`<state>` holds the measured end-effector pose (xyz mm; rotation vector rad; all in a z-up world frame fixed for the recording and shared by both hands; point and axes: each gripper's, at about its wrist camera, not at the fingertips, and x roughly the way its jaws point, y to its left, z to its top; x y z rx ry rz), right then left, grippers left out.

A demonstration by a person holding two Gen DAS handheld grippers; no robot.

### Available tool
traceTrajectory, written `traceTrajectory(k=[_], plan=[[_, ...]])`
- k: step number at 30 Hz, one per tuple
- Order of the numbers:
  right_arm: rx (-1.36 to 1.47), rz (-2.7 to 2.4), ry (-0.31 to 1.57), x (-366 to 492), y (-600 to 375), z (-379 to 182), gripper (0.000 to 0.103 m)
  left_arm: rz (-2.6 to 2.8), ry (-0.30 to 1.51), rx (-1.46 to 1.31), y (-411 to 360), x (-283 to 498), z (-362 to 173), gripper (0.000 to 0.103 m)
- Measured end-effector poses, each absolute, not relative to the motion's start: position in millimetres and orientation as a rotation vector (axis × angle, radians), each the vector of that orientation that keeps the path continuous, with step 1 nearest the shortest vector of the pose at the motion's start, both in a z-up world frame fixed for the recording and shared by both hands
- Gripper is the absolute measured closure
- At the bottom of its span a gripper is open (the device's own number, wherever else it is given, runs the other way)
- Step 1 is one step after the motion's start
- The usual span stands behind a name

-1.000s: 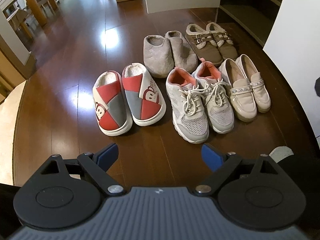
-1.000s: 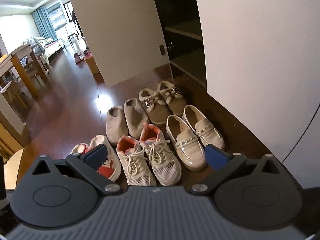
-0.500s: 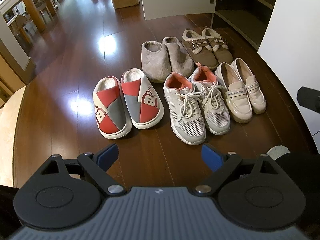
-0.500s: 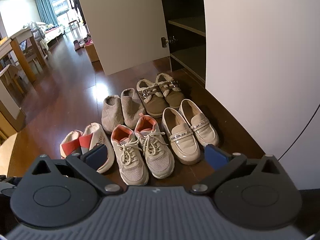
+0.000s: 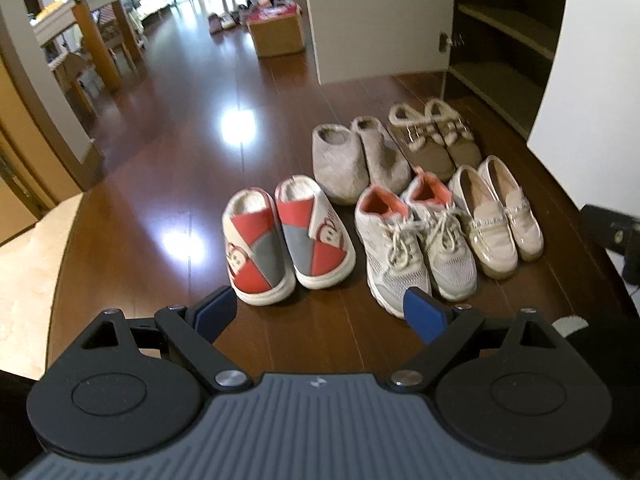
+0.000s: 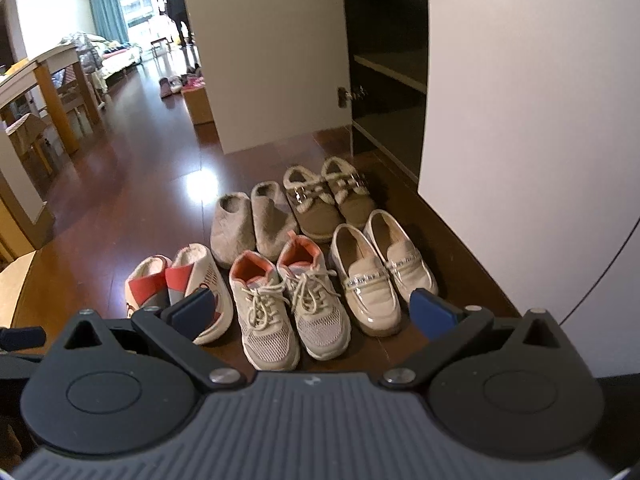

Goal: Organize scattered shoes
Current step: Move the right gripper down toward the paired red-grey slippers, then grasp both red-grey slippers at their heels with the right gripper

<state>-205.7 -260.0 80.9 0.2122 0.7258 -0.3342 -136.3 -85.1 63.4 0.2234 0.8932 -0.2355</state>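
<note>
Table [image 5: 96,28]: upper left of the left view, wooden legs, at the far edge of the open floor.
Floor [image 5: 160,184]: dark glossy wood; left half of both views bare, with light glare; widest free room lies here.
Box [image 5: 276,34]: upper centre, brown, against the foot of the white door.
Monkey slippers [image 5: 288,236]: centre-left, red and grey pair, side by side, toes toward the camera; leftmost of the near row.
Grey slippers [image 5: 360,160]: centre, far row, just behind the near row.
Sneakers [image 5: 416,244]: centre-right, laced pair with coral lining, just beside the monkey slippers.
Fur shoes [image 5: 436,136]: far row right, buckled, nearest the cabinet.
Loafers [image 5: 500,216]: right end of near row, cream, close to the white panel's edge.
Cabinet [image 6: 384,72]: upper right, door swung wide, dark shelves showing.
Left gripper [image 5: 320,314]: bottom, fingers wide apart, nothing between them, clear of the shoes.
Right gripper [image 6: 316,314]: bottom, fingers wide apart, holding nothing, above the near row.
</note>
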Motion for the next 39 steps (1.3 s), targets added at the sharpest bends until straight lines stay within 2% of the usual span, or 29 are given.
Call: traceTrajectory(k=[13, 19, 24, 28, 29, 32, 39], plan=[[0.027, -0.290, 0.646, -189.2, -224.9, 111.3, 0.000, -0.182, 0.841, 0.068, -36.0, -126.2, 120.6, 0.010], [0.024, -0.267, 0.693, -144.4, -221.3, 102.7, 0.000, -0.095, 0.773, 0.175, -17.0, -60.5, 135.1, 0.010], [0.016, -0.195, 0.822, -72.6, -206.9, 85.2, 0.000, -0.117, 0.799, 0.279, 6.8, 8.9, 135.6, 0.010], [0.121, -0.012, 1.003, -6.9, -195.3, 62.6, 0.001, -0.213, 0.900, 0.389, 29.1, 66.5, 99.4, 0.006], [0.159, 0.060, 1.109, 30.1, -186.6, 43.5, 0.001, -0.223, 0.924, 0.404, 34.1, 77.2, 87.5, 0.006], [0.174, 0.116, 1.215, 83.8, -170.9, 8.9, 0.001, -0.186, 0.973, 0.478, 50.1, 106.6, 29.5, 0.006], [0.197, 0.141, 1.429, 224.0, -128.8, -103.3, 0.002, -0.131, 1.092, 0.376, 67.0, 128.9, -90.3, 0.006]])
